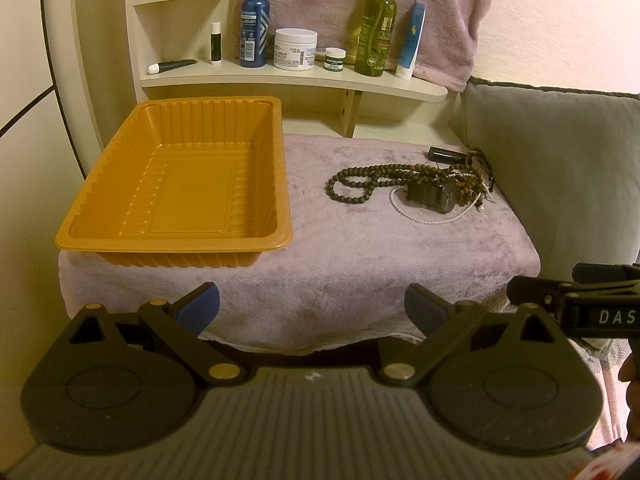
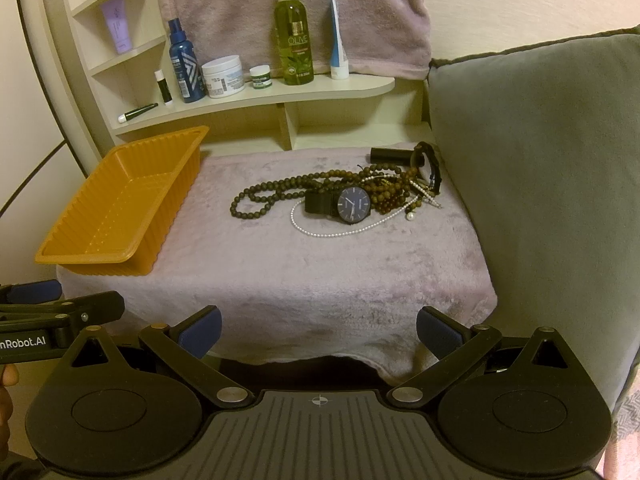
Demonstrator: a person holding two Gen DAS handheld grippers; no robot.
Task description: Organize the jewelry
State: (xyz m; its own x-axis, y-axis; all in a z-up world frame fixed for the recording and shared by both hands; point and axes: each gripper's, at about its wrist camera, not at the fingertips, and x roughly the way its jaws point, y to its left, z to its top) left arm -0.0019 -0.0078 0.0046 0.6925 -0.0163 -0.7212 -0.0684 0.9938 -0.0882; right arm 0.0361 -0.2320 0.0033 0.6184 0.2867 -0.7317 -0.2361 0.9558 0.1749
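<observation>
An empty orange tray [image 1: 176, 184] sits at the left of a counter draped in a plush mauve cloth [image 1: 360, 248], its open mouth turned up and its long side toward the jewelry, apparently set there as the place the pieces are meant to go. The jewelry lies in one tangled heap at the far right of the cloth, close against a grey cushion [image 2: 540, 184]: a dark bead necklace [image 2: 264, 196] trailing toward the tray, a black wristwatch [image 2: 352, 206] resting face up on top, a thin pearl strand [image 2: 340, 234] looping under and around the watch, brown beads [image 2: 388, 196] behind it, and a dark cylinder [image 2: 390, 155] and strap at the rear whose nature cannot be told. Both pairs of tongs hang back at the near edge of the counter, well apart from everything; the left tongs [image 1: 312, 306] are spread wide and hold nothing, and the right tongs [image 2: 318, 330] are likewise spread and empty, lined up more squarely with the heap. Judging by that, sorting has not begun, and the watch, lying uppermost, looks the easiest first pick. Toiletry bottles stand on the shelf [image 1: 280, 76] behind, clear of the work
</observation>
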